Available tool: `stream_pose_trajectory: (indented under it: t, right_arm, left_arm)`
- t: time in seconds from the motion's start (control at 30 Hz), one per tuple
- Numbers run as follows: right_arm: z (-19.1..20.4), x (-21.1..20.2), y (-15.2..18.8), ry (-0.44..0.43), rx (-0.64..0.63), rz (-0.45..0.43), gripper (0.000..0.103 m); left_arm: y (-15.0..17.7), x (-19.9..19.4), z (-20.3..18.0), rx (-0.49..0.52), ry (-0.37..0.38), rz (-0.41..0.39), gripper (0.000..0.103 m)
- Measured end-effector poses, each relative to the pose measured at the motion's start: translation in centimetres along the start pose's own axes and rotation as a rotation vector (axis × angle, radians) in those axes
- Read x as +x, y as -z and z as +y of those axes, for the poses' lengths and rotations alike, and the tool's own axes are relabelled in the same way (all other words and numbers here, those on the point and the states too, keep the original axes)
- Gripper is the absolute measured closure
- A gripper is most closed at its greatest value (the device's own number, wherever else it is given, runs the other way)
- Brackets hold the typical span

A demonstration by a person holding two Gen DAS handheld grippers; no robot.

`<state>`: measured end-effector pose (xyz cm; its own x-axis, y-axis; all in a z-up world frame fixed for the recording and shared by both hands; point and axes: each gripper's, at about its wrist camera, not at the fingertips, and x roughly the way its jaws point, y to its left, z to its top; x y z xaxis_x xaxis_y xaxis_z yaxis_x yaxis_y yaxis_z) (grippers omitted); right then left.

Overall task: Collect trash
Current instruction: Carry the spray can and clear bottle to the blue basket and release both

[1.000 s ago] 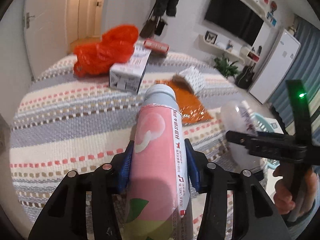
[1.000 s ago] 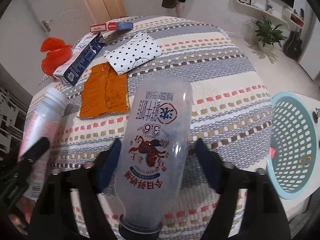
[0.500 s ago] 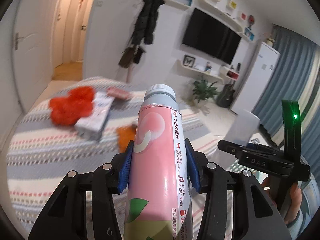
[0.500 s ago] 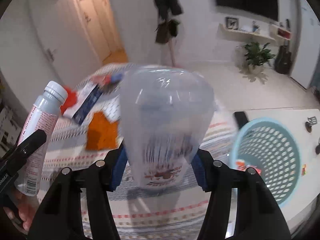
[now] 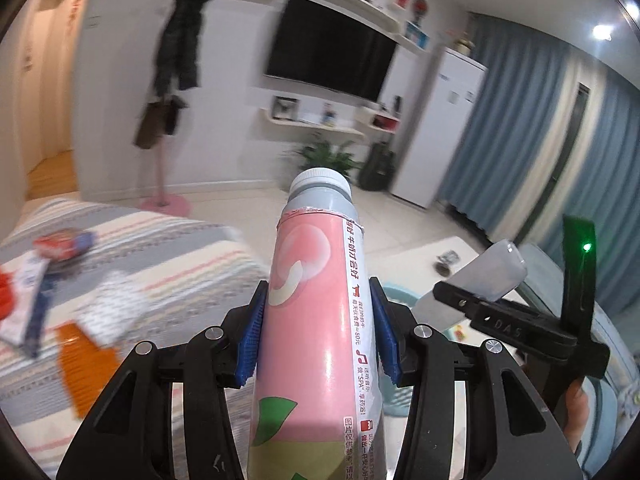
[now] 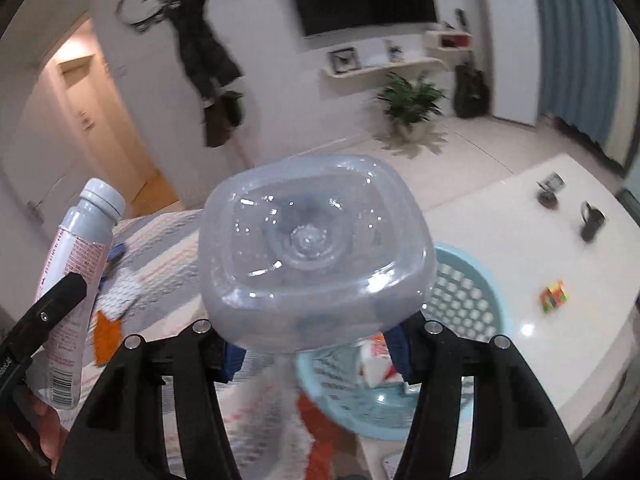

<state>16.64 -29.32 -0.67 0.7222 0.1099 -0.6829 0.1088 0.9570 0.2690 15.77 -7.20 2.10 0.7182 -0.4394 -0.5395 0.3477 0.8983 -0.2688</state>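
- Pink-labelled and grey-capped, the milk bottle [image 5: 316, 320] is sitting upright in the centre of my left wrist view; my left gripper [image 5: 318, 340] is clamping it, both blue pads [image 5: 250, 344] pressing on its sides.
- In my right wrist view the same bottle [image 6: 76, 292] is showing at the left edge, cap pointing to the upper left.
- My right gripper [image 6: 316, 348] is holding a clear plastic bottle [image 6: 316, 264], whose squarish base is facing the lens and filling the middle of the frame. Its body is running down between the fingers, and the pads are mostly hidden behind it.
- In the left wrist view that clear bottle [image 5: 480, 276] is poking up at the right, above the black body of the right gripper, with a green light glowing beside it.
- I am seeing a light blue perforated basket [image 6: 468, 312] at the lower right of the right view, just behind the clear bottle, with white and red scraps inside.
- The striped bed cover [image 5: 168, 248] is lying at the left of the left view, carrying blurred litter: an orange wrapper [image 5: 86, 356], a white-and-blue carton [image 5: 28, 304], a dotted white packet [image 5: 116, 304].
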Motion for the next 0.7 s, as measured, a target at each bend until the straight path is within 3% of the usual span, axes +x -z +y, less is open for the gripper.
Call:
stream_pose_trajectory:
  t: [0.17,0.4,0.63,0.7]
  right_arm:
    - [-4.9,1.9,1.0,0.079,0.070,0.052,0.050]
    - [-8.6,6.0,4.4,0.144,0.112,0.212,0.050]
    - [-9.9,7.8,6.3,0.140,0.130,0.285,0.049]
    - [-10.0,7.8,6.5,0.143,0.138,0.289,0.049]
  left_arm:
    - [1.0,6.0,-3.4,0.014,0.084,0.087,0.057]
    - [4.2,12.9,-5.4,0.003,0.123,0.232,0.057]
    - [6.0,16.0,-6.0,0.014,0.110,0.305,0.056]
    - [5.9,16.3,-6.2,0.008,0.117,0.299,0.050]
